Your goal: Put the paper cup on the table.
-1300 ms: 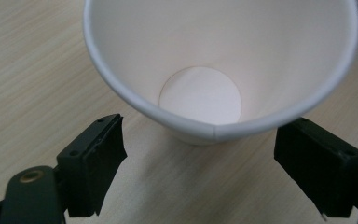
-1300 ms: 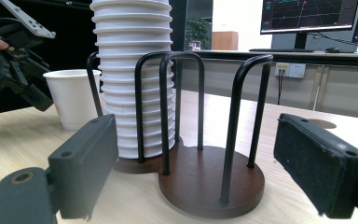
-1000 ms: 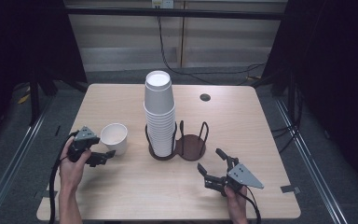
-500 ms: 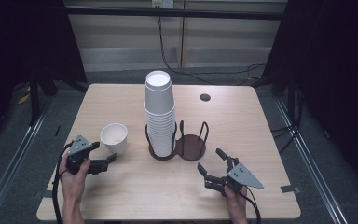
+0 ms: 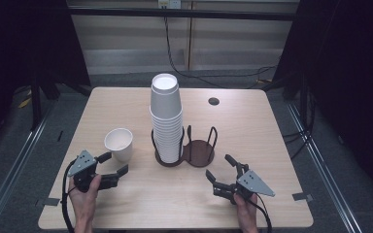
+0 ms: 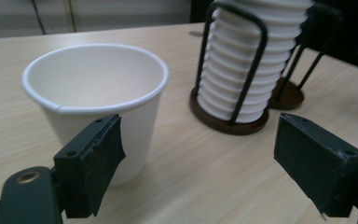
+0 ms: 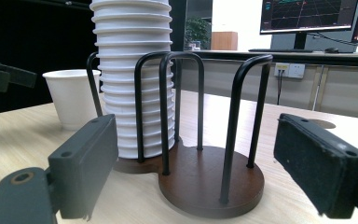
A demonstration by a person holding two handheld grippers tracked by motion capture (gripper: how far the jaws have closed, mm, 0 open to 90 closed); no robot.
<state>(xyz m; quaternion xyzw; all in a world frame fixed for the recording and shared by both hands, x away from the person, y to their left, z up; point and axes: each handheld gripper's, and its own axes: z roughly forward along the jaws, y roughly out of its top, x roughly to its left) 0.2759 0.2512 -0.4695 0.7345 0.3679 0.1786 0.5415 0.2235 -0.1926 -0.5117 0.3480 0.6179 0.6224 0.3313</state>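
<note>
A single white paper cup (image 5: 119, 143) (image 6: 95, 100) (image 7: 72, 97) stands upright on the wooden table (image 5: 272, 141), left of a dark two-slot cup holder (image 5: 198, 153) (image 7: 212, 179). The holder's left slot carries a tall stack of white cups (image 5: 165, 116) (image 6: 251, 70) (image 7: 133, 70); its right slot is bare. My left gripper (image 5: 111, 164) (image 6: 200, 163) is open, just in front of the single cup, with nothing between its jaws. My right gripper (image 5: 221, 169) (image 7: 191, 172) is open near the front edge, facing the holder's bare slot from a short distance.
A round cable hole (image 5: 213, 101) sits in the tabletop at the back right. Black frame posts (image 5: 36, 97) stand to the left of the table. Tape marks (image 5: 301, 196) lie near the front corners. A desk with a monitor (image 7: 307, 16) shows behind the holder.
My left gripper has let go of the single cup and pulled back toward the front edge, now open. The cup stays standing. The right gripper has not moved.
</note>
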